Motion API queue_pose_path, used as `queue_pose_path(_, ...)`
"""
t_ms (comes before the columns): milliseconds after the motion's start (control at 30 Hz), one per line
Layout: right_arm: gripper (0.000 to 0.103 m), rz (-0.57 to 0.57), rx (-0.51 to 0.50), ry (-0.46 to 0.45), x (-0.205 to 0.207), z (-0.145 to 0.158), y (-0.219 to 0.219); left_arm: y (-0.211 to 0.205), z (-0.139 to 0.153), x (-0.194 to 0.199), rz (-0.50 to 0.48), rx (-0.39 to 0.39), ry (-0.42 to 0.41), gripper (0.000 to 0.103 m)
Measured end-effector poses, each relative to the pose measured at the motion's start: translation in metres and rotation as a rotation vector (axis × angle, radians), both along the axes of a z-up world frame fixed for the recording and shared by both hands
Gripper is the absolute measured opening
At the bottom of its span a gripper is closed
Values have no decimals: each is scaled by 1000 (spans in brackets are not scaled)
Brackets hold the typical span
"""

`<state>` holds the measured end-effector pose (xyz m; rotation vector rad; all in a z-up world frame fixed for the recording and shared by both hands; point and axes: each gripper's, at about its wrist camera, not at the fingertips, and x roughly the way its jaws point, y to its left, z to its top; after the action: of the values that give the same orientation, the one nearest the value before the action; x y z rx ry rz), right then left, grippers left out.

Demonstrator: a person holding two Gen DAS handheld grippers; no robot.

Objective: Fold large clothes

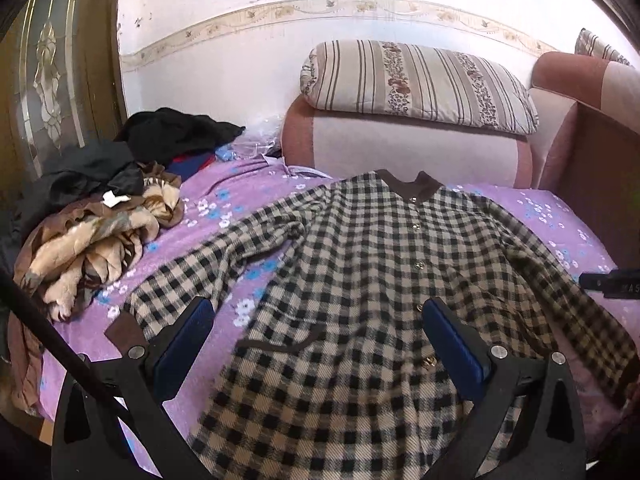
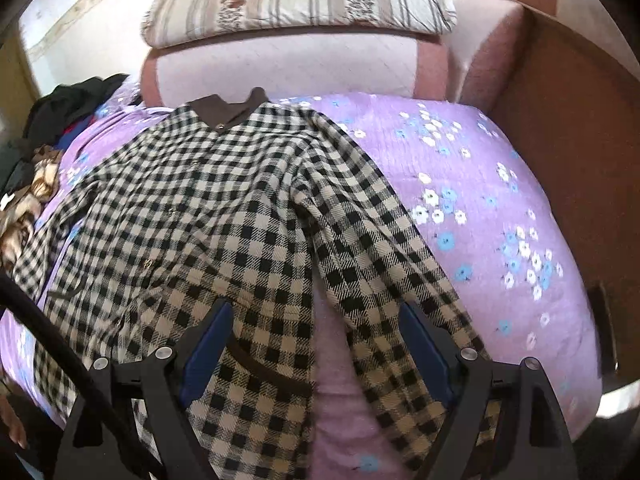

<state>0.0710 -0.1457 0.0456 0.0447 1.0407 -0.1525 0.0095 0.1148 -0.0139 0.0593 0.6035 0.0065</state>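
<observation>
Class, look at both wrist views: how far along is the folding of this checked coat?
Done: the checked coat lies spread front-up and buttoned on the purple sheet, sleeves out to the sides. In hand: nothing; the left gripper and right gripper are both open above it. Left: every fold, as no sleeve is turned in.

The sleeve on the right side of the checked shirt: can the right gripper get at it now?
Probably yes. The right gripper is open, and the sleeve lies flat on the purple sheet, running down to its right finger. Nothing lies on it or between.
</observation>
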Motion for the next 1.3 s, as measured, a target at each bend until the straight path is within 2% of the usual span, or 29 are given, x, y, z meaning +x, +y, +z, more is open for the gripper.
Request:
queue_pose_path(100,88,-8,-27,-40,2,1,5,0,-5,8,-7,9,5,103)
queue_pose_path(467,88,14,-57,-21,5,-13,9,-5,-34,20,-38,3,58,103)
queue_pose_path(900,88,16,-56,-33,20,-3,1,-1,-30,34,-17,15,52,103)
queue_pose_path(1300,88,25,-28,-47,26,11,-21,14,-43,44,16,14,85,103)
